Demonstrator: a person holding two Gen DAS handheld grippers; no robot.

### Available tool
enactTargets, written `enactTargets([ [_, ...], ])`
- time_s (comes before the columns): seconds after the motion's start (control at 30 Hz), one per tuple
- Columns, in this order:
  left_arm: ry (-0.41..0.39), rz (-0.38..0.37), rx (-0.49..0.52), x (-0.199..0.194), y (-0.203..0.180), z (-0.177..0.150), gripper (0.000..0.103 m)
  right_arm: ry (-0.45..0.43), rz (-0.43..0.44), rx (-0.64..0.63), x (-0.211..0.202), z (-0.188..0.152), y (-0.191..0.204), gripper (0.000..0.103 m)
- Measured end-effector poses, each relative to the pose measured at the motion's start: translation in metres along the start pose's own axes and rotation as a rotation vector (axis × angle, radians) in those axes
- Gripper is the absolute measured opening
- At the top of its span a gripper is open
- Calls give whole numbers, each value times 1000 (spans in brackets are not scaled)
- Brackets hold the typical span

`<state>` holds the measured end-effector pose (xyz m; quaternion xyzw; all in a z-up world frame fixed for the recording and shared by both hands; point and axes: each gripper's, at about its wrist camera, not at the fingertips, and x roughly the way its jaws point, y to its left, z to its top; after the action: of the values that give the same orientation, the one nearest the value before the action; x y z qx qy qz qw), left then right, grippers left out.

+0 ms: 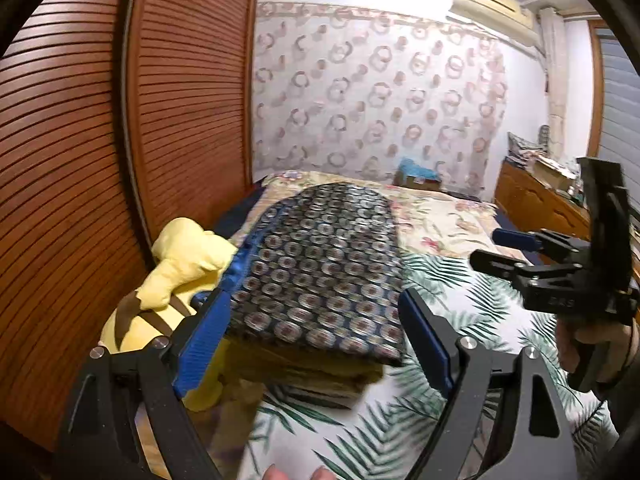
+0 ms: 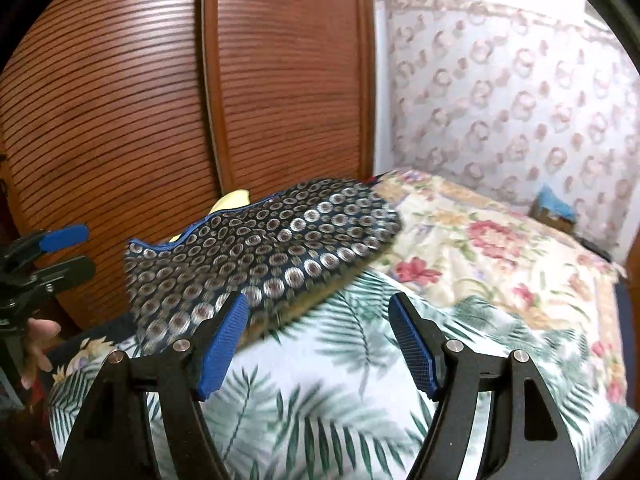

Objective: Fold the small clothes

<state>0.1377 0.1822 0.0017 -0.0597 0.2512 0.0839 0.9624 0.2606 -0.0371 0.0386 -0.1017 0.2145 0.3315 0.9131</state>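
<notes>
While the folded patterned garment point(image 1: 320, 272) sits atop a stack near the bed's point(image 1: 448, 216) left edge, left gripper point(image 1: 316, 344) and right gripper point(image 2: 316, 344) both gape wide, empty; risk: a brushing finger could topple the stack.

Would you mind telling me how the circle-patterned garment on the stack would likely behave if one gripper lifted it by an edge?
The circle-patterned garment would probably flop; its edge already ripples. Its sheen suggests slippery fabric, so it may slide off the folded stack. It looks thin, likely light.
</notes>
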Motion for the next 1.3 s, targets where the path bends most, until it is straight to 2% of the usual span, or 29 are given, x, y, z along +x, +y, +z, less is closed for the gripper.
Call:
enactTargets([
  [0.1,-5,-27,13,-9,-13,-7,86,-22,-26,27,-40,-19,6,85],
  [0.17,-6,-52,22,-15,-23,-12,86,-28,-46,48,-61,-30,9,87],
  [0.67,-20,-183,124,-57,-99,-42,86,-89,-294,205,-209,-115,30,88],
  [0.93,-58,-233,148,-88,-129,-37,86,-167,-394,240,-287,-129,53,88],
  [1.13,-85,-237,170,-106,-142,-31,86,-210,-450,250,-318,-135,69,88],
  [1.3,-98,-235,172,-115,-146,-28,86,-214,-463,253,-317,-143,76,88],
])
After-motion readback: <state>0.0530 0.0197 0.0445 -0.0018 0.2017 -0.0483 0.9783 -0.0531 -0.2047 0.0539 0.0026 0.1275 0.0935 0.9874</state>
